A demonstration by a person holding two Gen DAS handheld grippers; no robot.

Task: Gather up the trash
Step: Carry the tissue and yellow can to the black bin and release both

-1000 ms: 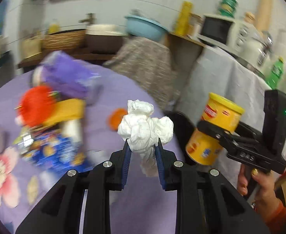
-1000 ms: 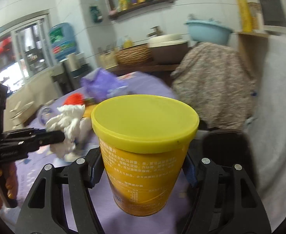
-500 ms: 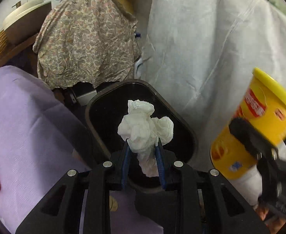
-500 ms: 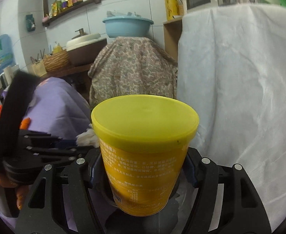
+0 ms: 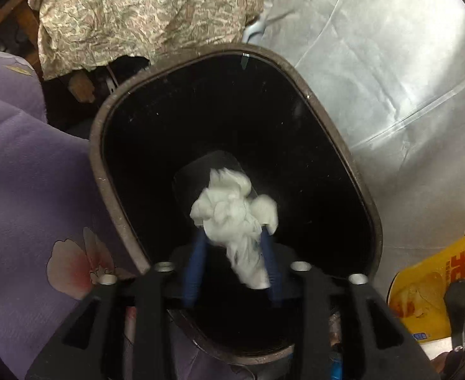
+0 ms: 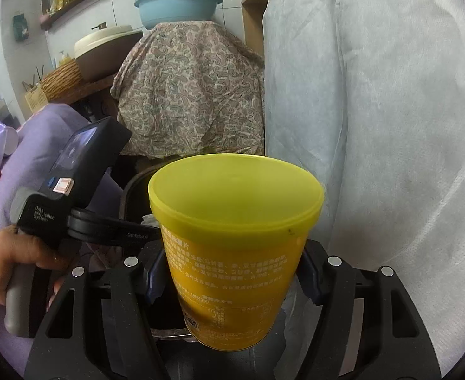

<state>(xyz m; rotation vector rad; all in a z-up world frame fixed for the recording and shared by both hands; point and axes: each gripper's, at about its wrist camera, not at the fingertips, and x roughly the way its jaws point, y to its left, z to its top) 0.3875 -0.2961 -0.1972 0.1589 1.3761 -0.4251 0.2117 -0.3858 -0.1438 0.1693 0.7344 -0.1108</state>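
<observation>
White tissue wad [image 5: 237, 218] between parted left fingers [image 5: 197, 259], over black bin [image 5: 337, 133].

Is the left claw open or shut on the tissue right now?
Open: the left claw has its blue pads spread wider than the tissue wad, over the bin.

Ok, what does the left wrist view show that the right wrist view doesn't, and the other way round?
Only the left wrist view shows the dark inside of the black oval trash bin and the left gripper, open around the crumpled white tissue above the bin.

Only the right wrist view shows the right gripper shut on the can, the blue plastic basin and the wicker basket.

Both show the yellow lidded can, the bin, the paisley cloth and the purple floral tablecloth.
</observation>
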